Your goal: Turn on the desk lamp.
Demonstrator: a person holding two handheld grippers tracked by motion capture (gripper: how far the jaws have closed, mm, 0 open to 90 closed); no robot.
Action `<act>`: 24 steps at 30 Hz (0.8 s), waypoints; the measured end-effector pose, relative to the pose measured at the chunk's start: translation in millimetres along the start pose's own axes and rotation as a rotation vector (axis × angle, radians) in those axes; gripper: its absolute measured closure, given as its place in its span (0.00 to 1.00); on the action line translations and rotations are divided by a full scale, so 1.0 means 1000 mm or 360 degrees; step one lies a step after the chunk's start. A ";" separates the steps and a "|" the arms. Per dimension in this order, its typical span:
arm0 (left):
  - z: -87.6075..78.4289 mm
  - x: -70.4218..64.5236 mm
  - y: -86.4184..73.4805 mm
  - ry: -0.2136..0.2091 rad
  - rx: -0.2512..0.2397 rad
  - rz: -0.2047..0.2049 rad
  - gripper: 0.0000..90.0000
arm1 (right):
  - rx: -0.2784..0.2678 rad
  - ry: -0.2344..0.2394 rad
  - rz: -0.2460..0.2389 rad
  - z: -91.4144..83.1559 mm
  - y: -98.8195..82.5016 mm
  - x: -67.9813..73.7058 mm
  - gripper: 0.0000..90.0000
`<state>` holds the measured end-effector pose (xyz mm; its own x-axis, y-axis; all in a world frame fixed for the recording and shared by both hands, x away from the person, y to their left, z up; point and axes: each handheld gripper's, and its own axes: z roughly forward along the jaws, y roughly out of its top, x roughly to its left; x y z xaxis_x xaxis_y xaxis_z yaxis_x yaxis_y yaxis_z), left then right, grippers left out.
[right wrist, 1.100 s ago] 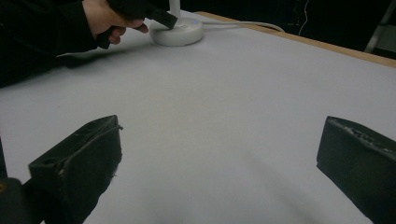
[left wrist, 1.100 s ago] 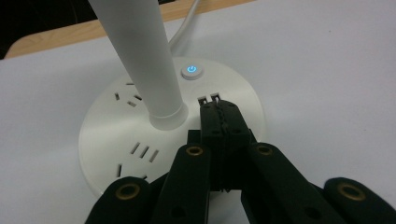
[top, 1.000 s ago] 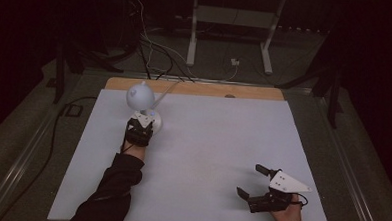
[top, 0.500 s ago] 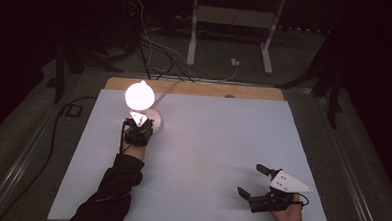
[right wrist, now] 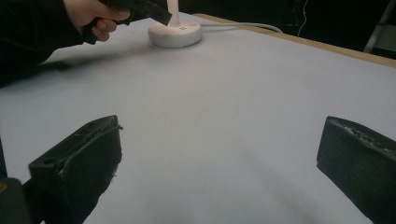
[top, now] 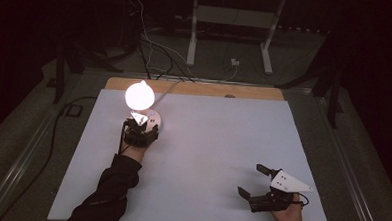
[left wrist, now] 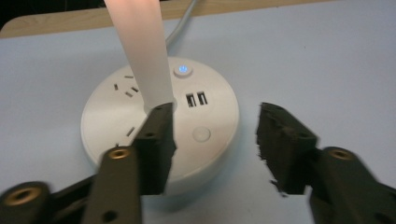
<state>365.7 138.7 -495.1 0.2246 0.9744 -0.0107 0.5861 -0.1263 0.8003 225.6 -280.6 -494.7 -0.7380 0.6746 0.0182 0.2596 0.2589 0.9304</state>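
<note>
The lit lamp (top: pixel 140 96) stands on its round white base (left wrist: pixel 159 123) at the worktop's (top: pixel 222 141) ten o'clock. The left gripper (left wrist: pixel 215 140) hovers over the base, fingers released; the right gripper (top: pixel 253 183) rests at five o'clock, fingers spread wide.

lamp (top: pixel 143 108) blocking far-left corner, table (top: pixel 222 141) otherwise open

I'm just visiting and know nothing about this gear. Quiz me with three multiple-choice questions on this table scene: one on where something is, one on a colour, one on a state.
1. Where does the lamp base sit on the table?
A. far left part
B. near right corner
C. dead centre

2. What colour is the small light on the base?
A. red
B. blue
C. green

3. How is the right gripper?
A. shut on a cable
C. shut on the lamp
B. open, holding nothing

Answers: 1 A, the high view shows it at the far left; 2 B, it glows blue; 3 B, its jaws stand wide apart over bare table.
</note>
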 end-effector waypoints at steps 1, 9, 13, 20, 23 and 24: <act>0.000 0.001 0.000 -0.0020 0.0027 0.0010 0.48 | -0.0001 0.0000 0.0000 0.000 0.000 0.000 0.00; -0.007 0.002 0.003 -0.0273 0.0149 0.0042 0.07 | -0.0004 0.0001 0.0001 0.000 0.000 0.000 0.00; -0.013 0.002 0.005 -0.0364 0.0148 0.0024 0.01 | -0.0005 0.0005 0.0003 0.000 0.000 0.000 0.00; -0.026 0.005 0.007 -0.0468 0.0136 0.0028 0.00 | -0.0003 0.0011 0.0001 0.001 0.000 0.001 0.00; -0.032 0.009 0.007 -0.0507 0.0128 0.0015 0.00 | -0.0004 0.0009 0.0002 0.001 0.000 0.001 0.00; -0.035 0.010 0.007 -0.0504 0.0115 0.0015 0.00 | -0.0006 0.0010 0.0004 0.000 0.001 0.001 0.00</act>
<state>344.8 154.3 -469.2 0.4543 0.8684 -0.1986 0.6341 -0.1587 0.7568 225.1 -279.3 -494.3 -0.7411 0.6710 0.0227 0.2591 0.2546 0.9317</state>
